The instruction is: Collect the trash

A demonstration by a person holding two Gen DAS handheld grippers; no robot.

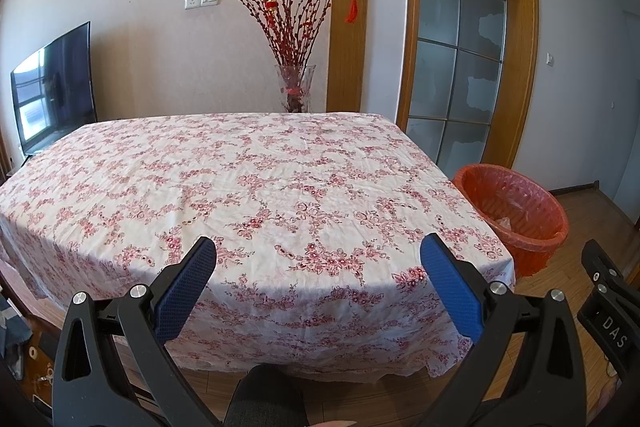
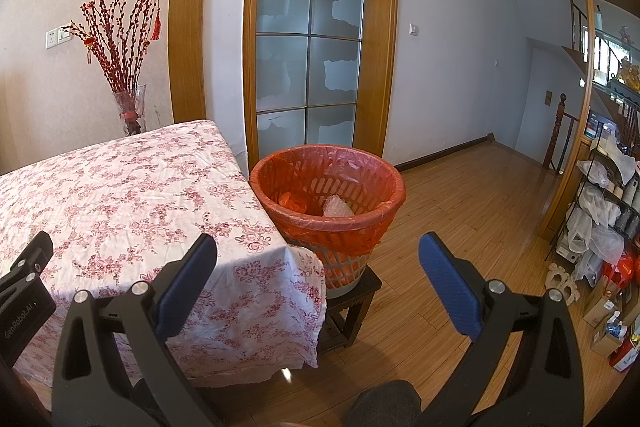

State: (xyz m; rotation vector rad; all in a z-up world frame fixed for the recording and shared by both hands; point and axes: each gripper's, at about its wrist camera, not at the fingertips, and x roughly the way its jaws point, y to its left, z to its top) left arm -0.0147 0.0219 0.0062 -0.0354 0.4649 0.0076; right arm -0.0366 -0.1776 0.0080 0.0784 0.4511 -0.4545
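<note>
Two hand-held grippers hang spread wide and empty: the left hand-held gripper (image 1: 318, 259) over the near edge of the floral-clothed table (image 1: 248, 179), the right hand-held gripper (image 2: 318, 259) past its corner. Just beside that corner, a red-lined wastebasket (image 2: 332, 227) on a dark stool (image 2: 352, 303) holds crumpled trash (image 2: 338, 207).

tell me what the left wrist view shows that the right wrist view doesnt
Only the left wrist view shows the television at the table's far left. Only the right wrist view shows the stool under the bin, the trash lying inside it, the cluttered shelf rack and the staircase. Both show the floral tablecloth, the orange-lined bin, the vase of red branches, the glass door, and an open gripper: left gripper, right gripper.
</note>
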